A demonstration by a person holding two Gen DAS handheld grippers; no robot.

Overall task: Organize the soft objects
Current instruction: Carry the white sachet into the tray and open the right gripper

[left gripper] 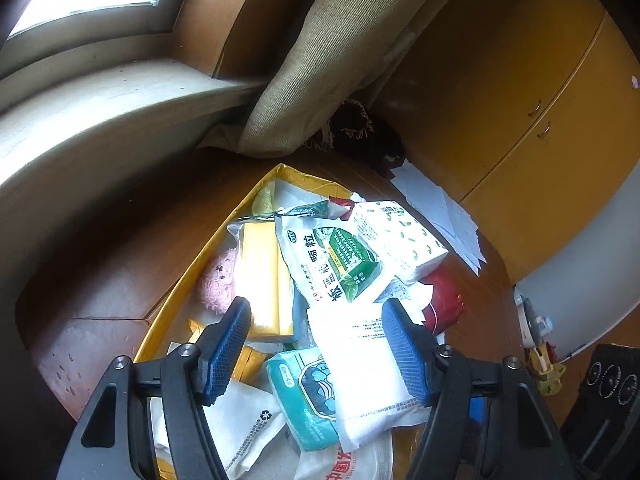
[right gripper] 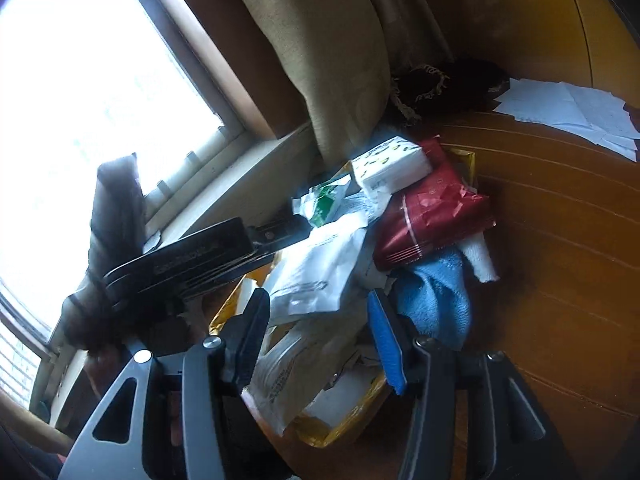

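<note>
Both claws, the left claw (left gripper: 316, 344) and right claw (right gripper: 320, 336), hang released and empty over the overfilled yellow cardboard box (left gripper: 188, 276) on the wooden counter (left gripper: 120, 240), where the slick white plastic pouch (left gripper: 360, 364) could slide off if nudged.

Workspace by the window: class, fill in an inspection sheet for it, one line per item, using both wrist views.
Surface: brown wooden table, bare at the left.
Job's things: yellow box heaped with soft packs: green-and-white pouch, white pack, teal tissue pack, pink fluffy ball; red bag and blue cloth at its edge.
Clutter: loose papers.
Grippers: left gripper open above the heap; right gripper open, nothing between its fingers.
Cables: nothing seen.
Surroundings: window, curtain, yellow cabinet.
</note>
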